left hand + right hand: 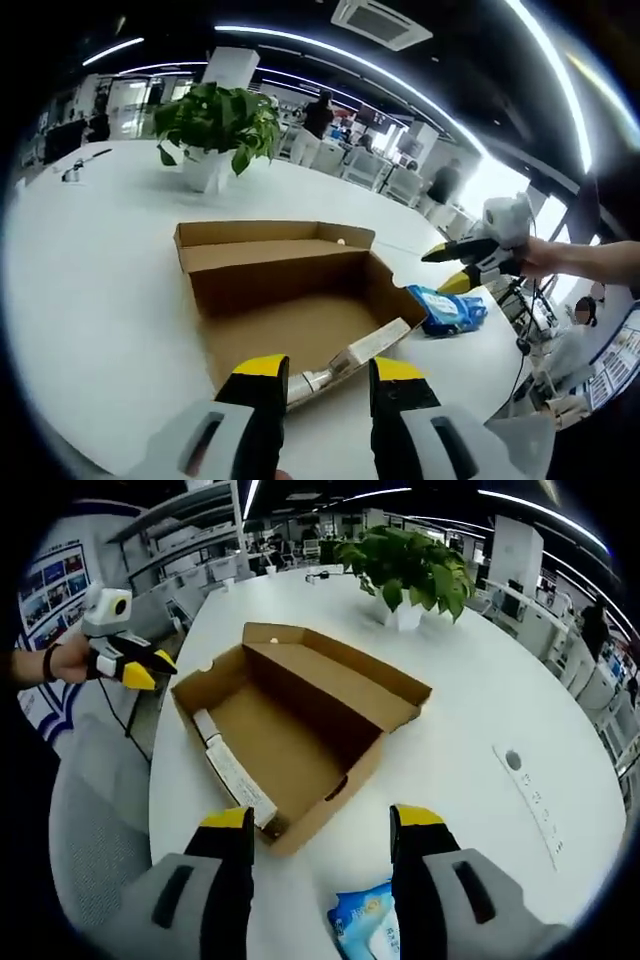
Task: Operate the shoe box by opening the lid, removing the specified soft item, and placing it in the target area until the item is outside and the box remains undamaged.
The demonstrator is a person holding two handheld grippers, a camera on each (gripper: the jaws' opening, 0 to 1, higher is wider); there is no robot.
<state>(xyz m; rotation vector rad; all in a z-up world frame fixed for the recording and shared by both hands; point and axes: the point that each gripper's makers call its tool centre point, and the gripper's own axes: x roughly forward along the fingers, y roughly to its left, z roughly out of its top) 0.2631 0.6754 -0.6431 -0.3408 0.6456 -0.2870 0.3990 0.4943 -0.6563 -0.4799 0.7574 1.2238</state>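
The blue soft pack (447, 309) lies on the white counter (100, 300) outside the box (290, 300), just beside its corner at about 3 o'clock from it in the left gripper view. In the right gripper view the pack (365, 925) sits at 6 o'clock, between that view's own jaws, near the box's (290, 730) closest corner. White marks show on the pack, but the print is too small to read.

The cardboard box stands open with its lid folded back flat behind it. A white label strip (235, 772) runs along one short inner wall; its writing cannot be read.

The left claw (325, 375) is spread open and empty, hanging over the box's near edge. The right claw (320, 825) is also spread open and empty, above the counter between box and pack. In the left gripper view it is seen at 3 o'clock, held by a hand (545, 258).

A potted plant (215, 125) stands on the counter beyond the box at 11 o'clock. Desks and people fill the office behind.
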